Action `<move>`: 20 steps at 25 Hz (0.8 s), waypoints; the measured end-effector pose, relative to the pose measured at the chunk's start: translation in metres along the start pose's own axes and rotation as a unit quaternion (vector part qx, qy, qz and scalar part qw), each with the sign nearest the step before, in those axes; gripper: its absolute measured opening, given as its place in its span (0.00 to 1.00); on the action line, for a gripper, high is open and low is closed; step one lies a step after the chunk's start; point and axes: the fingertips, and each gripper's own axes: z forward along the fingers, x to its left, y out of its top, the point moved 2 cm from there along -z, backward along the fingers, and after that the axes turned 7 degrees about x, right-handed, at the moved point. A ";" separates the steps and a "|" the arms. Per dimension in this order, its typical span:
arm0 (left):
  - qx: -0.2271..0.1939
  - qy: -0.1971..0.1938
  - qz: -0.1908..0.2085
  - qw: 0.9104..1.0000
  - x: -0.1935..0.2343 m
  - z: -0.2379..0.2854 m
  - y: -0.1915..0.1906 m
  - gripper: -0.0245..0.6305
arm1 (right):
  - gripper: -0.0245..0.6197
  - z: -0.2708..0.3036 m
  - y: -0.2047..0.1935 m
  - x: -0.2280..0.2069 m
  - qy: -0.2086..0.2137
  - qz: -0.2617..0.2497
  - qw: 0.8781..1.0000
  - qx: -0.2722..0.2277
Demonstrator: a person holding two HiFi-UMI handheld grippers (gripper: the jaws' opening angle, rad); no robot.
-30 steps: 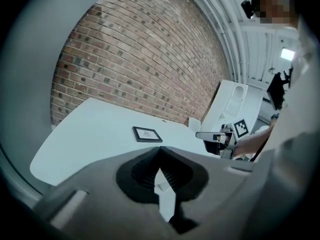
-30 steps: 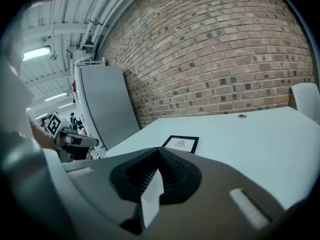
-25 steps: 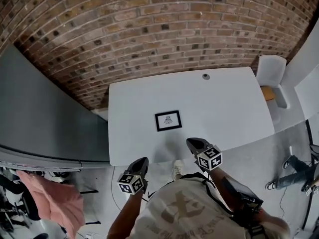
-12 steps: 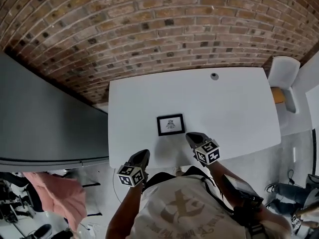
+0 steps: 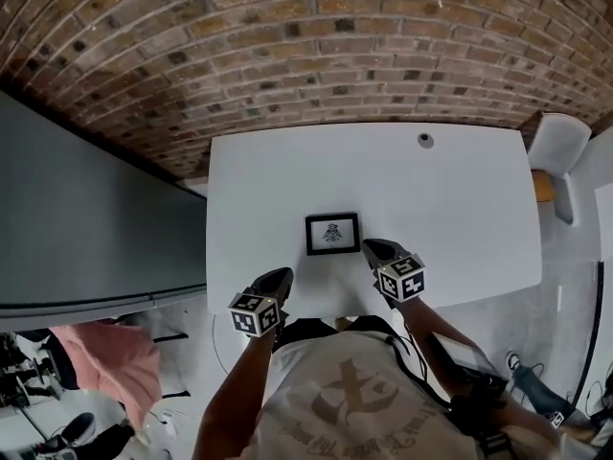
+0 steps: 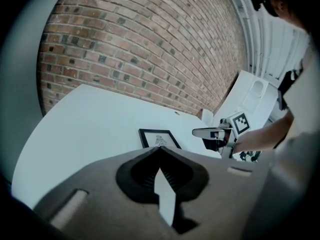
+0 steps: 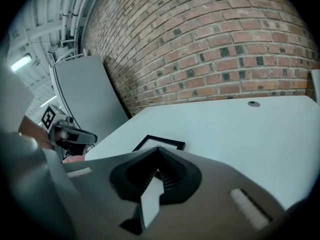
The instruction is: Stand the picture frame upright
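The black picture frame (image 5: 332,234), lying flat near the counter's (image 5: 450,209) near edge between the closed, empty left tool (image 5: 277,277) and right tool (image 5: 374,249), is judged light, stiff, perhaps glazed, best gripped at an edge.

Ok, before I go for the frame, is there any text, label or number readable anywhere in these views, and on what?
No readable text anywhere.
Picture frame: a small dark drawing, any caption too small to read.
Person's shirt: large faded print, blurred, not readable.
Left hand-held gripper and right hand-held gripper: cubes bear square black-and-white markers, no letters.
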 end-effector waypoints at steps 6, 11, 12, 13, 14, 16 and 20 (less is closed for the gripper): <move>0.033 0.005 -0.014 0.999 0.024 0.027 0.008 0.04 | 0.05 0.016 0.002 -0.009 -0.007 0.014 1.000 0.016; 0.060 -0.005 -0.024 0.998 0.038 0.052 0.012 0.07 | 0.05 0.033 -0.001 -0.018 -0.023 0.032 0.998 0.039; 0.068 -0.011 -0.024 0.997 0.039 0.057 0.013 0.08 | 0.05 0.035 -0.001 -0.020 -0.026 0.037 0.998 0.045; 0.078 -0.016 -0.024 0.997 0.039 0.063 0.014 0.09 | 0.05 0.038 -0.002 -0.022 -0.027 0.042 0.997 0.052; 0.087 -0.019 -0.023 0.996 0.039 0.069 0.014 0.10 | 0.05 0.040 -0.003 -0.023 -0.028 0.049 0.997 0.058; 0.104 -0.024 -0.025 0.994 0.041 0.081 0.017 0.13 | 0.05 0.046 -0.004 -0.026 -0.028 0.066 0.995 0.070; 0.129 -0.026 -0.028 0.991 0.044 0.103 0.023 0.17 | 0.14 0.058 -0.003 -0.030 -0.027 0.098 0.991 0.088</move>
